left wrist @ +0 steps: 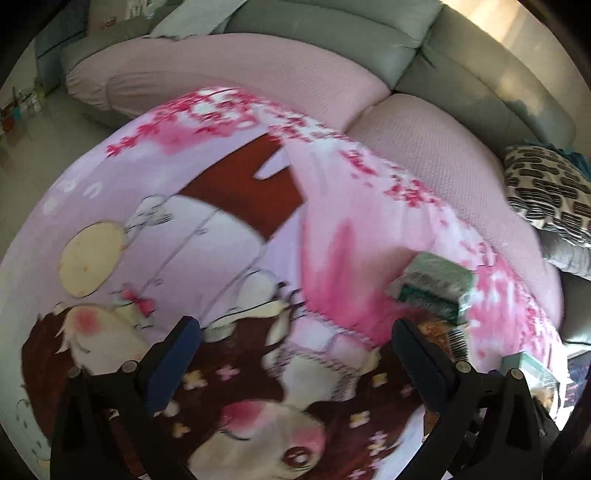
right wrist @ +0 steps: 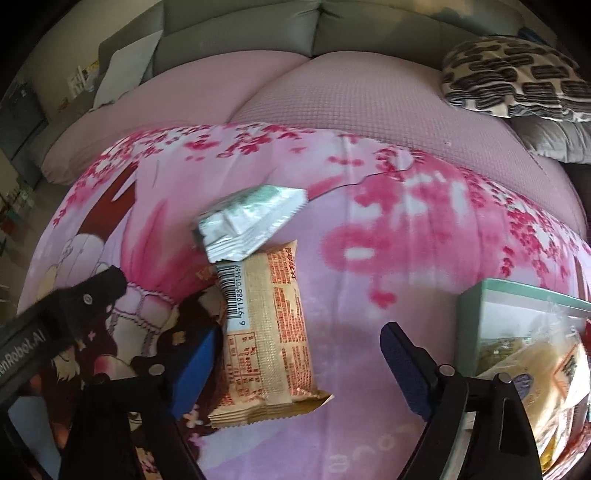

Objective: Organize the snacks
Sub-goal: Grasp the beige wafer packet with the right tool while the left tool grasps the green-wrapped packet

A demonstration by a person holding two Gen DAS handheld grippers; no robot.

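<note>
A beige snack packet with a barcode lies flat on the pink cartoon blanket. My right gripper is open around it. The left blue pad sits at the packet's left edge, and the right pad stands well clear of it. A silver-green packet lies just beyond, overlapping the beige packet's top corner. My left gripper hangs open over the blanket with nothing between its fingers. The silver-green packet and the beige packet lie to its right.
A green-rimmed box holding bagged snacks stands at the right, close to my right finger. The left gripper's black body reaches in from the left. Behind the blanket are pink cushions, a grey sofa back and a patterned pillow.
</note>
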